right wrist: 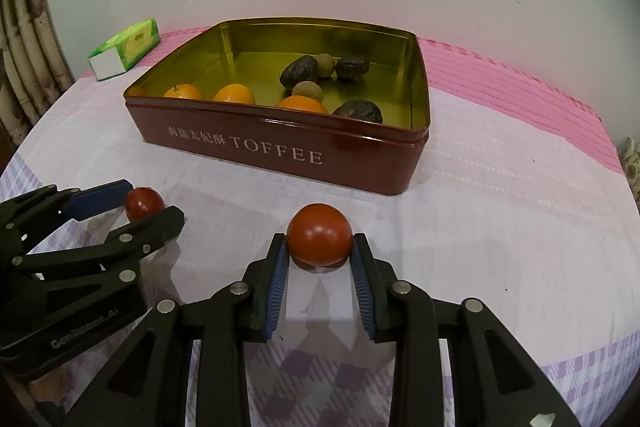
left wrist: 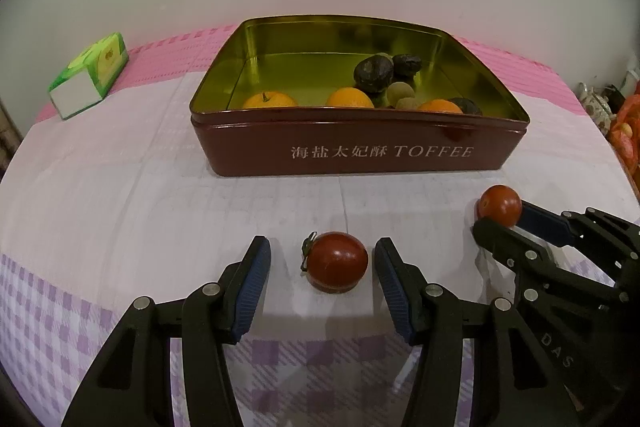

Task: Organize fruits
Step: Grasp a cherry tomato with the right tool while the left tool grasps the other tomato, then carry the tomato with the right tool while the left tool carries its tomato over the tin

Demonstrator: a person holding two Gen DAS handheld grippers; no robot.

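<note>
**Two tomatoes bound for the toffee tin**

My right tool [right wrist: 320, 247] is clamped on a cherry tomato [right wrist: 319, 235] resting on the table [right wrist: 500, 227]. My left tool [left wrist: 322, 263] gapes around the stemmed tomato [left wrist: 335, 261], pads clear of it. The toffee tin [left wrist: 360, 151], mid-table, holds oranges [left wrist: 349, 97]. Next: close left, lift both over the rim.

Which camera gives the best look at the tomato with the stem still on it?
The left wrist view: the stemmed tomato sits centred between the open jaws, its green stem visible. In the right wrist view it is small at the left, partly hidden by the left gripper, stem unseen.
</note>
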